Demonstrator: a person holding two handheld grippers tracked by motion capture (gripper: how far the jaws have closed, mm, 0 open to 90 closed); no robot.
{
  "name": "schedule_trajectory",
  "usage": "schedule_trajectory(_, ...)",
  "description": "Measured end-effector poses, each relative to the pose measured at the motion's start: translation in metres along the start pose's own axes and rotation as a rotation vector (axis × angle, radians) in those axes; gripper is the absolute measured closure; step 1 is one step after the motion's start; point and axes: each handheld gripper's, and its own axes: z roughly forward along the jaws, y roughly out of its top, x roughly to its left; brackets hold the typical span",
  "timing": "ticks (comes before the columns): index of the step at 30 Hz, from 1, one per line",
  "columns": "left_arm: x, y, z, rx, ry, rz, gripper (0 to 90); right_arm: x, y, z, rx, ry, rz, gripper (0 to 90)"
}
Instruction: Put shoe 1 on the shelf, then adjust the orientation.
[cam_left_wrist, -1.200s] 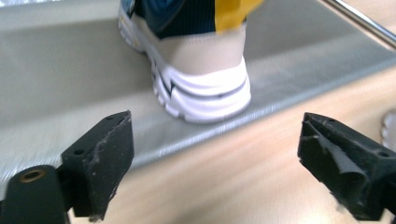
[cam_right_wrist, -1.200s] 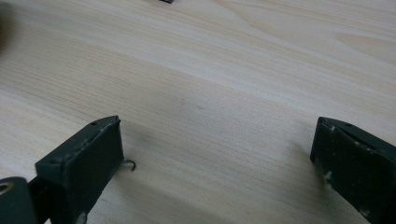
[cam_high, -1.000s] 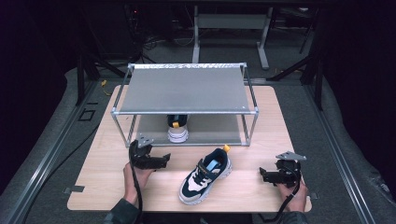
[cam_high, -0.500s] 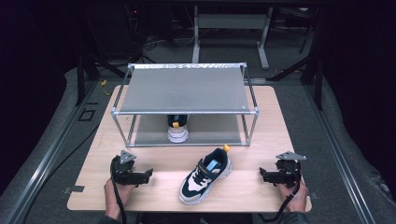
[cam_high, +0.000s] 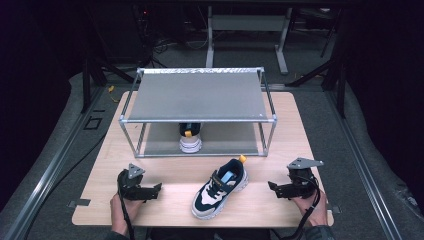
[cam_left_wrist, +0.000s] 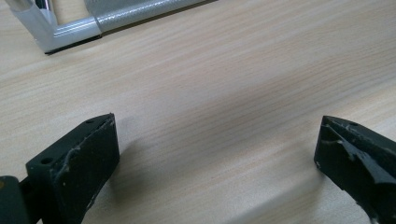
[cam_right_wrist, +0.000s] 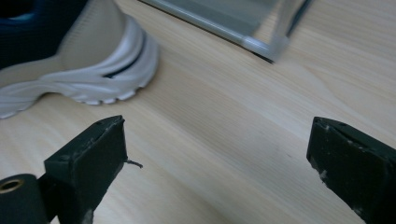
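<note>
Two grippers are sitting low over the wooden table (cam_high: 165, 150), one at each front corner, both empty. Left gripper (cam_high: 156, 189) is resting near the front left edge with its jaws spread wide, pointing toward the middle; in the left gripper view both jaws are standing well apart over bare wood, nothing between them, with a corner of the metal rack (cam_left_wrist: 51, 35) showing at top left. Right gripper (cam_high: 272, 189) is mirroring it near the front right edge, jaws likewise spread wide and holding nothing. Sneaker (cam_high: 220, 187), dark blue and white with an orange heel tab, is lying upright on its sole between the two grippers, apart from both, toe pointing to the front edge and heel angled back toward the rack (cam_high: 200, 95). In the right gripper view the sneaker's white heel (cam_right_wrist: 93, 70) is showing at upper left, beyond the left jaw, not between the jaws. Second shoe (cam_high: 190, 140) is standing on the rack's lower shelf, heel facing the camera; probably the matching one, but the shelf's shadow is making that hard to confirm. A hand is gripping each gripper from below.
</note>
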Motion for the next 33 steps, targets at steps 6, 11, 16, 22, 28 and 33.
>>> schedule_trajectory(6, 0.000, 0.000, 0.000, -0.001, 0.001, -0.002, 0.0, 0.028, 0.022, -0.006, -0.052, 0.163, -0.107, 8.1)
schedule_trajectory(11, -0.001, 0.000, 0.000, -0.001, 0.004, -0.006, 0.1, 0.057, 0.045, -0.008, -0.033, 0.230, -0.216, 12.6)
schedule_trajectory(16, -0.001, -0.001, 0.000, -0.003, 0.007, -0.007, 0.2, 0.078, 0.067, -0.002, 0.043, 0.240, -0.306, 14.0)
schedule_trajectory(22, -0.001, -0.001, 0.000, -0.003, 0.006, -0.006, 0.2, 0.098, 0.082, 0.015, 0.119, 0.280, -0.406, 18.3)
schedule_trajectory(28, -0.001, -0.001, 0.000, -0.003, 0.007, -0.007, 0.2, 0.107, 0.087, 0.030, 0.189, 0.315, -0.494, 29.8)
schedule_trajectory(33, -0.002, -0.001, -0.001, -0.001, 0.001, 0.002, 0.2, 0.109, 0.087, 0.046, 0.256, 0.327, -0.535, 37.7)
